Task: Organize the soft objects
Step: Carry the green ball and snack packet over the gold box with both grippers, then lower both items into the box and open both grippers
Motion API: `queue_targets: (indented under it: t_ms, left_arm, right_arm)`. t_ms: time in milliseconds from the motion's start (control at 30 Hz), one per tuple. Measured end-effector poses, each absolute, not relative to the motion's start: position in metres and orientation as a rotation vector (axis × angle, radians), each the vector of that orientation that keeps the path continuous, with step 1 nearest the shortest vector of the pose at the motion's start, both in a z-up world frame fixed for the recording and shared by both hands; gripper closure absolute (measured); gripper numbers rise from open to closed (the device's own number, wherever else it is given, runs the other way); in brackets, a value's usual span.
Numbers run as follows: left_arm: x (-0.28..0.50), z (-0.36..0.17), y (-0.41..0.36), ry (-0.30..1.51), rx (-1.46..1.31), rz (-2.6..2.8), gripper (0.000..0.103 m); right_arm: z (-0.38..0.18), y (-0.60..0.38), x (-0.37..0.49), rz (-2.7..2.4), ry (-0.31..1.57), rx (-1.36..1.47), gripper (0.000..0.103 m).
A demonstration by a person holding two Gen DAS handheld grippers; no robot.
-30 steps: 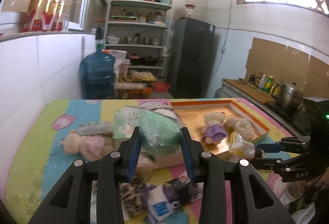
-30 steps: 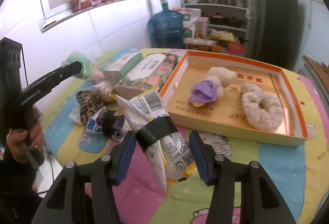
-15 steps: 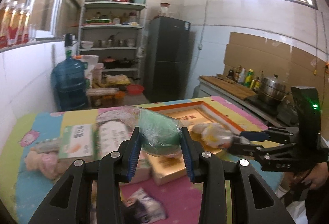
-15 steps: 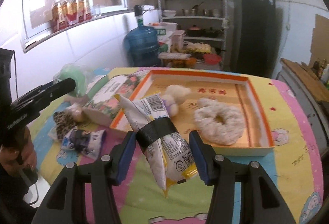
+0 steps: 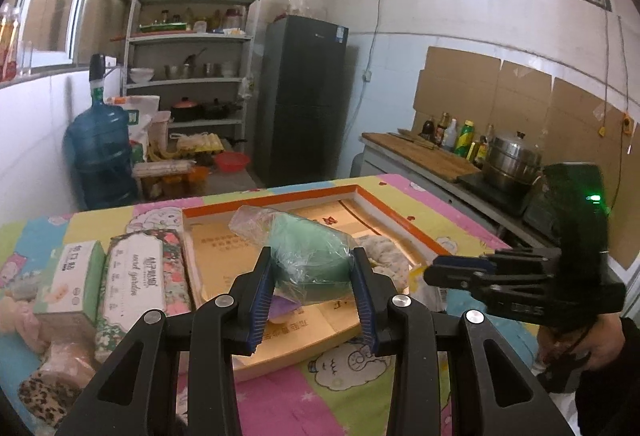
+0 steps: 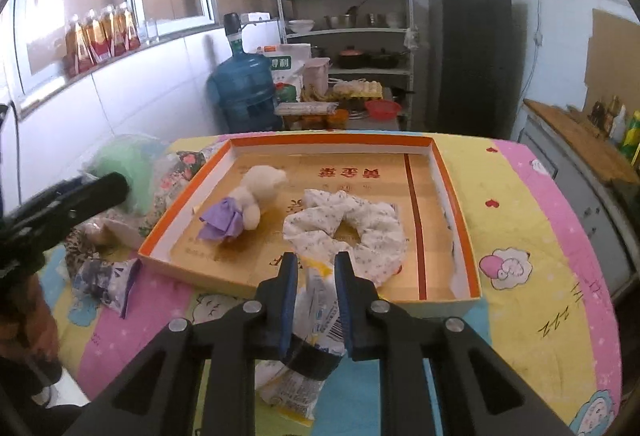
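Tray [image 6: 456, 196] on cartoon-print table [image 6: 520, 220], kitchen shelves [image 6: 344, 32] behind.

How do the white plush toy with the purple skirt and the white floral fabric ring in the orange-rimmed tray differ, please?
The white plush toy with the purple skirt is a plain, fuzzy, rounded figure; the white floral fabric ring is a thin, crumpled, speckled cloth loop with an open centre. The toy lies toward the tray's left side, the ring toward its middle. Both rest loose in the orange-rimmed tray.

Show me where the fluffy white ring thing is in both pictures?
Left wrist view: the white ring peeks out just right of the left gripper, mostly hidden.
Right wrist view: it lies in plain sight, centre, inside the tray.
Shared landmark: the orange-rimmed tray.
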State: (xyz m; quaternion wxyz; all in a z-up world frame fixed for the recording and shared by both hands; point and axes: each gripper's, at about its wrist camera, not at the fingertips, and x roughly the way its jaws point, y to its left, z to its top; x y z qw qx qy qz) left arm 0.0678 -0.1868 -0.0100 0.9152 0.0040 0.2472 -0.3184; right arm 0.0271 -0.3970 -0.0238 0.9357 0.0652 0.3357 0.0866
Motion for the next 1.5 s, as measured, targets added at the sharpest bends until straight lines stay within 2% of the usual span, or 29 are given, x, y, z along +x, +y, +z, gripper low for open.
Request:
queue_targets:
  t_ms: [33,67,133,167,200,333,367,400,467,1033,1500]
  left_arm:
    - [0.069,-0.011,-0.188,0.509,0.009,-0.657,0.065]
    - [0.069,-0.011,-0.189,0.509,0.012,-0.657,0.065]
    - [0.072,-0.012,-0.192,0.511,0.013,-0.661,0.065]
    - [0.072,-0.012,-0.193,0.513,0.010,-0.663,0.065]
    - [0.072,-0.013,-0.195,0.514,0.006,-0.666,0.065]
    - [0.074,-0.015,-0.201,0.524,0.005,-0.676,0.065]
    - [0.073,-0.016,-0.202,0.524,0.008,-0.678,0.065]
    - [0.073,-0.016,-0.202,0.523,0.011,-0.679,0.065]
    - [0.073,-0.017,-0.202,0.523,0.018,-0.680,0.065]
    - [0.084,-0.024,-0.235,0.539,0.049,-0.700,0.065]
    - [0.117,-0.060,-0.267,0.679,0.096,-0.683,0.065]
  right_arm:
    - [-0.024,-0.400,0.023,0.206,0.677,0.159,0.083]
    - [-0.024,-0.403,0.019,0.223,0.667,0.187,0.077]
    - [-0.026,-0.407,0.008,0.229,0.655,0.247,0.042]
    - [-0.028,-0.408,0.005,0.221,0.655,0.261,0.015]
    - [-0.034,-0.408,0.001,0.206,0.658,0.279,0.008]
    - [-0.069,-0.399,0.003,0.142,0.759,0.307,0.009]
    - [-0.076,-0.400,0.004,0.138,0.771,0.321,0.017]
    - [-0.083,-0.399,0.005,0.142,0.784,0.345,0.032]
    - [-0.088,-0.399,0.006,0.150,0.781,0.369,0.056]
    - [-0.021,-0.434,0.020,0.081,0.573,0.290,0.058]
    - [-0.041,-0.444,0.084,0.094,0.644,0.269,0.058]
